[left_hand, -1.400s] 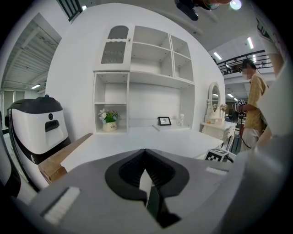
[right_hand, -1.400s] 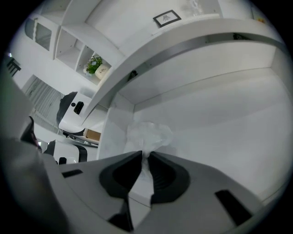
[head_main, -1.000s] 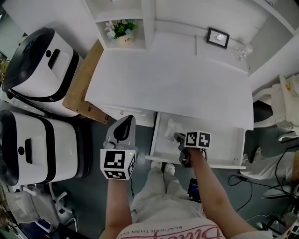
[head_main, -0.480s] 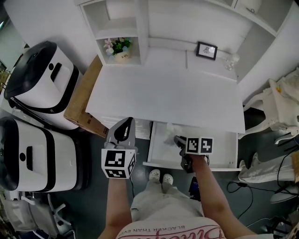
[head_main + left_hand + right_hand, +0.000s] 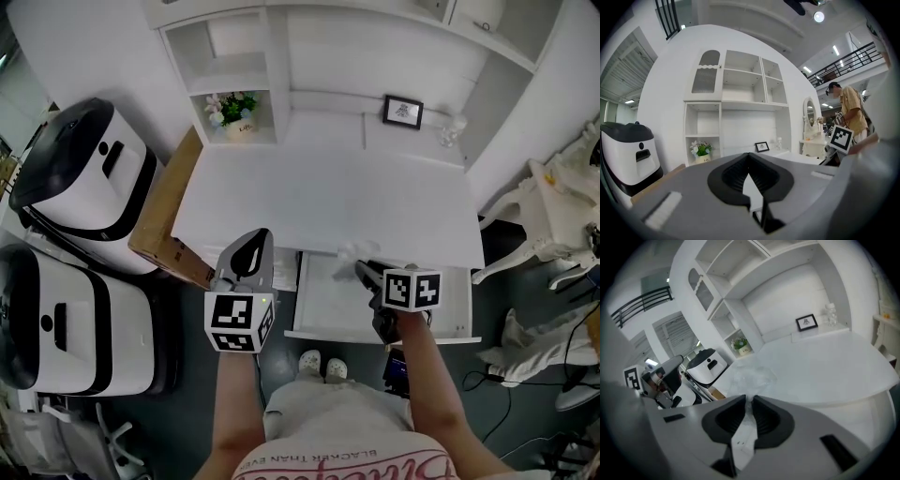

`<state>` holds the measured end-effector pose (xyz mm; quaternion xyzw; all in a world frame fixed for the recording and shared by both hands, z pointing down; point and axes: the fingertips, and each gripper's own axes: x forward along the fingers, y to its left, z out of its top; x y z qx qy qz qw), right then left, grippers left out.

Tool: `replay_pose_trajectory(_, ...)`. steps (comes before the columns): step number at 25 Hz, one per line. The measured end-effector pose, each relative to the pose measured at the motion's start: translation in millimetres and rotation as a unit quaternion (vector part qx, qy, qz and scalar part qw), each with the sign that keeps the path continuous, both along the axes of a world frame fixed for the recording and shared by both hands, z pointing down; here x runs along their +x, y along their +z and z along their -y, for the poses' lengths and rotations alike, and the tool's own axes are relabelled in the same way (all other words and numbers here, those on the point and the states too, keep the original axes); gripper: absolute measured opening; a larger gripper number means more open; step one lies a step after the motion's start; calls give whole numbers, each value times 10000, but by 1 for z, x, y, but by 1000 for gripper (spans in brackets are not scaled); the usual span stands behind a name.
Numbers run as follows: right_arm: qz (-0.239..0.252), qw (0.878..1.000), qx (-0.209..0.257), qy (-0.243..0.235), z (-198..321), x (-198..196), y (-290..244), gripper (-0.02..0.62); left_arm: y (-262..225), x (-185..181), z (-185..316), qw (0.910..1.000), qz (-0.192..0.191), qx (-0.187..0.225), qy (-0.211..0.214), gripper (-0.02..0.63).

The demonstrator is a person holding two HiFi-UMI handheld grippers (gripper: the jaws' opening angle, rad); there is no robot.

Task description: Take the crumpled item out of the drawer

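Observation:
The crumpled item (image 5: 348, 249), a wad of clear, whitish plastic, hangs at the front edge of the white desk (image 5: 328, 192), above the open drawer (image 5: 323, 302). My right gripper (image 5: 362, 271) is shut on it from the near side. In the right gripper view the wad (image 5: 751, 377) bulges out beyond the right gripper (image 5: 748, 400), whose jaws pinch its lower end. My left gripper (image 5: 251, 246) hovers left of the drawer, over the floor, shut and holding nothing. In its own view the left gripper (image 5: 749, 158) has its jaws together and points at the shelf unit.
Two white-and-black machines (image 5: 82, 171) (image 5: 58, 314) stand at the left beside a wooden board (image 5: 167, 214). A flower pot (image 5: 231, 110) and a picture frame (image 5: 402, 112) sit at the desk's back. A white chair (image 5: 548, 220) is at the right. A person (image 5: 848, 112) stands beyond.
My right gripper has risen out of the drawer with the crumpled item, up to the desk's front edge. The left gripper has stayed where it was.

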<state>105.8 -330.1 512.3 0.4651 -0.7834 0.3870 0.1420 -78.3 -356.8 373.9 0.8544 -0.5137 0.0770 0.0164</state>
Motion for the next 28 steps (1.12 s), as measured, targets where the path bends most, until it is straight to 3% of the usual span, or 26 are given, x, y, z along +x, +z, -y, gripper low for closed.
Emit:
replay_pose_trajectory(6, -316, 9947, 958, -210, 9, 7, -62, 58, -21, 14, 2, 9996, 28, 249, 129, 9)
replay_pose_trajectory(11, -784, 9796, 1839, -226, 9, 15, -110, 58, -38, 18, 2, 9987, 41, 469, 180, 9)
replay_pose_trajectory(18, -1584, 9411, 2976, -260, 5, 20, -180, 58, -61, 22, 1, 9971, -14, 741, 192, 9)
replay_pose_trajectory(25, -2339, 8845, 4036, 54, -8, 36, -246, 58, -93, 26, -1, 9938, -212, 1083, 155, 10)
replay_pose_trajectory(28, -2358, 8726, 4273, 194, -17, 43, -266, 58, -105, 24, -2, 9918, -356, 1219, 114, 10)
